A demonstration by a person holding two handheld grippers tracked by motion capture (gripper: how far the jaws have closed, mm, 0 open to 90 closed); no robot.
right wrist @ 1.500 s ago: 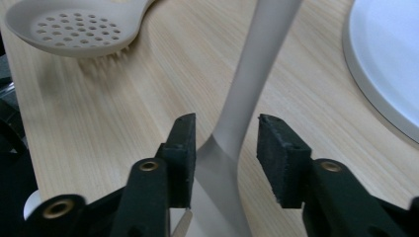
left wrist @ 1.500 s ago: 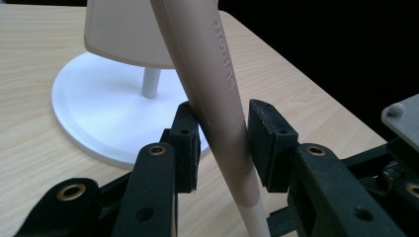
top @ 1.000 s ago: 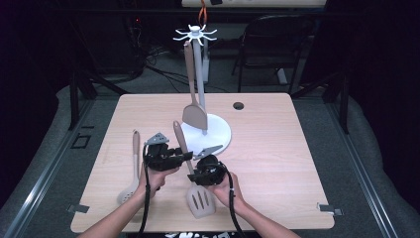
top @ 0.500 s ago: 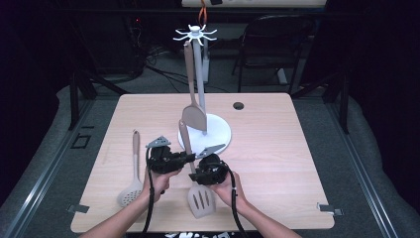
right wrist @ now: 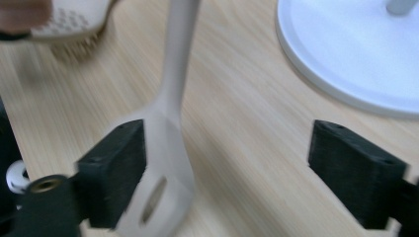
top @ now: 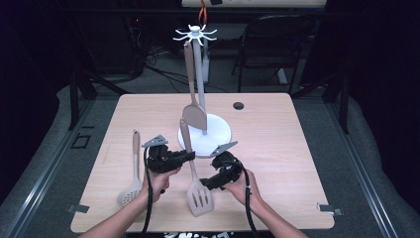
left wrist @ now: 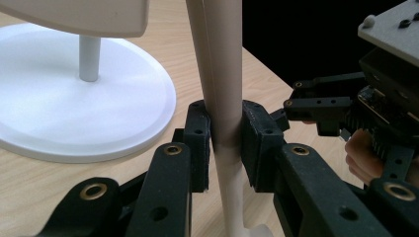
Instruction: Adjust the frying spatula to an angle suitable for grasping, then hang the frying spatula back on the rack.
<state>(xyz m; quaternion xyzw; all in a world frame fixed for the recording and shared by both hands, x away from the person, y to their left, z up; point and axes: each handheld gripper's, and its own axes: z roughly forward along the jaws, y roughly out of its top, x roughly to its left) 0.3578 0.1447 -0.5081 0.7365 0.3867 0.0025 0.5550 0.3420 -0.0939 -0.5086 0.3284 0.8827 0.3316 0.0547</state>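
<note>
High view: slotted spatula (top: 198,191) on the tabletop (top: 297,163), left gripper (top: 185,157) on its handle, skimmer (top: 131,186) further left. Left gripper view — pads clamp the handle beside the stand base (left wrist: 74,113). Right gripper view — right gripper (right wrist: 227,173) has just been opening, wide now, spatula blade by one pad.

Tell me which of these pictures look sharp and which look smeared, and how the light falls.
High view: the table is evenly lit, the room behind nearly black. Left claw view: crisp on the spatula handle clamped between its pads, with soft glare on the white base. Right claw view: smeared by motion, wood grain streaked, the skimmer a blur.
</note>
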